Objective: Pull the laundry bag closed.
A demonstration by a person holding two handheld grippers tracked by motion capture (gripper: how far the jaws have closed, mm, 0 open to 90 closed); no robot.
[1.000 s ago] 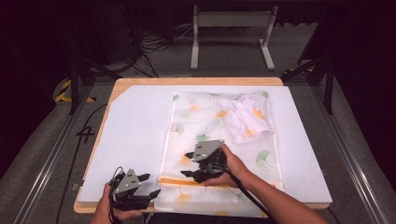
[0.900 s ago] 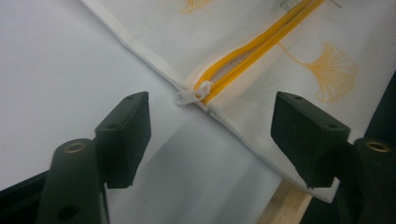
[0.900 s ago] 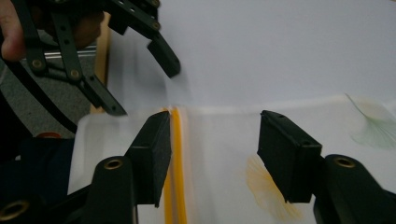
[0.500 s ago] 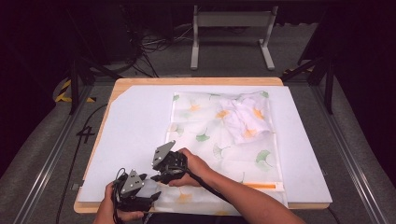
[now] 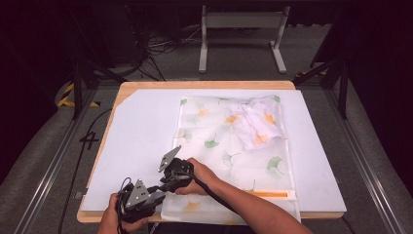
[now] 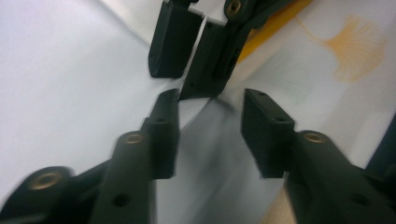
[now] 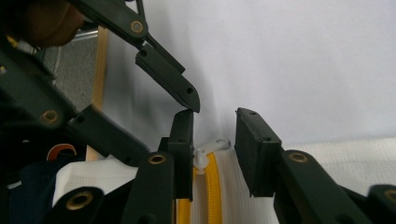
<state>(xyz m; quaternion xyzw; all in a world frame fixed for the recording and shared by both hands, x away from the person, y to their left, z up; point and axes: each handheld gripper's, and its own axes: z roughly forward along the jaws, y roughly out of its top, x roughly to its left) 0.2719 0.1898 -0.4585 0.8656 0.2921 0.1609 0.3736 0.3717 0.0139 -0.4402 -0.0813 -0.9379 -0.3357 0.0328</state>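
Observation:
A see-through mesh bag [image 5: 224, 146] with a ginkgo-leaf print lies flat on the white mat, a white garment [image 5: 255, 124] inside its far right corner. An orange zipper [image 5: 270, 194] runs along its near edge. My right gripper [image 5: 164, 184] is at the zipper's left end. In the right gripper view it [image 7: 214, 135] stands open around the white zipper pull [image 7: 211, 145], above the yellow tape [image 7: 212, 196]. My left gripper [image 5: 157, 192] sits at the bag's near left corner. Its jaws [image 6: 210, 135] are open over the bag's edge, tips close to the right gripper's.
A white mat [image 5: 141, 131] covers the wooden table [image 5: 204, 84]. The near table edge lies just under both hands. A metal stand [image 5: 241, 29] and cables [image 5: 160, 46] are on the floor behind the table.
My right gripper has travelled left along the bag's near edge, from the middle to the left corner, meeting the left gripper. The left gripper has barely moved.

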